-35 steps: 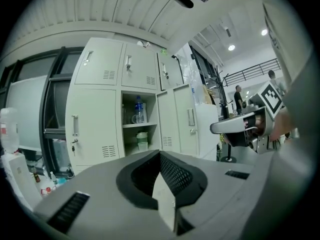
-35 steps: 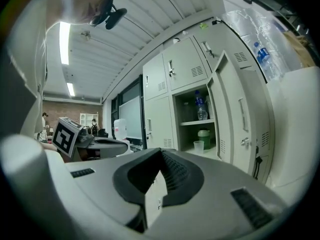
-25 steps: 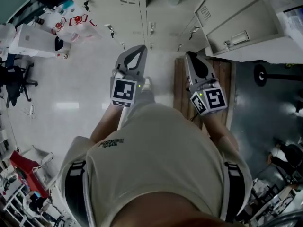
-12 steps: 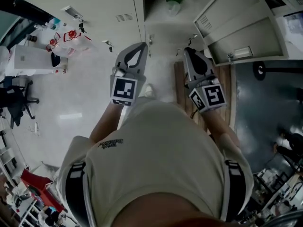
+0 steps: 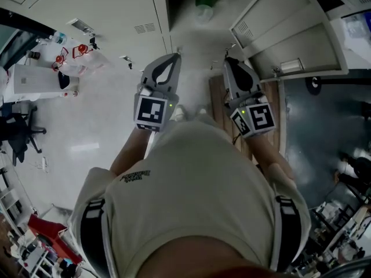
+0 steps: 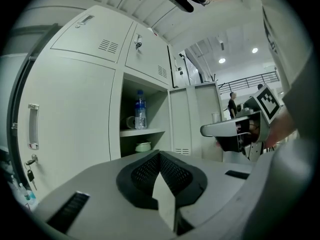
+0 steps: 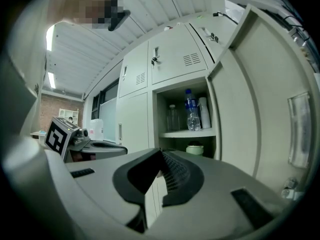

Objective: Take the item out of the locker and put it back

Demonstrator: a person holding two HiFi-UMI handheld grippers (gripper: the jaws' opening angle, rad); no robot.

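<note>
An open locker compartment (image 5: 186, 17) stands ahead, its door (image 5: 290, 36) swung out to the right. On its shelf (image 7: 187, 133) stands a clear water bottle (image 7: 191, 111) with a blue label, next to a white cup stack (image 7: 204, 112). A pale green lidded bowl (image 7: 195, 148) sits below the shelf. The bottle (image 6: 140, 110) and bowl (image 6: 143, 146) also show in the left gripper view. My left gripper (image 5: 174, 59) and right gripper (image 5: 230, 62) are held side by side short of the locker. Both are shut and hold nothing.
Closed locker doors (image 5: 98, 10) with keys (image 5: 126, 59) in their locks fill the left. A wooden board (image 5: 218, 106) lies on the floor under the right gripper. A white box (image 5: 32, 79) and an office chair (image 5: 17, 133) stand at far left.
The head view has shifted closer to the lockers and both grippers have edged forward toward the open compartment. The jaws stay shut.
</note>
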